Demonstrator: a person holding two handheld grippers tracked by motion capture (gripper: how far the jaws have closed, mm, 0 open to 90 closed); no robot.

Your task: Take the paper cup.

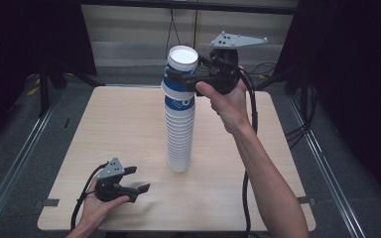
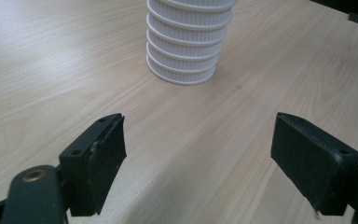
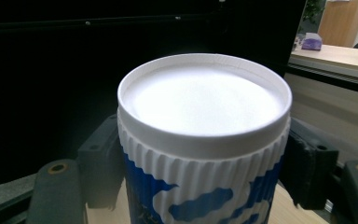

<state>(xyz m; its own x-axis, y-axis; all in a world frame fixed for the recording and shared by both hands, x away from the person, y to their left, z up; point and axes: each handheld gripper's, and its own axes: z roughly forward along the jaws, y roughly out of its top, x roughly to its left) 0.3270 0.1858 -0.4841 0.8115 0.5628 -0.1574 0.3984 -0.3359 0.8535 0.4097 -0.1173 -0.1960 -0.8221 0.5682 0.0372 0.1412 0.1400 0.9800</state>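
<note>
The white ribbed paper cup with blue cloud print, topmost on the tall stack of white paper cups, sits squarely between our right gripper's black jaws, which press its sides just below the rim. We rest the left gripper wide apart, low and well short of the stack's base.

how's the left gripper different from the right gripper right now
The left gripper rests low by the table's near edge, while the right gripper is raised at the stack's top. The left gripper's jaws stand open with nothing between them; the right gripper's clamp the top cup. Both are black and hand-held.
</note>
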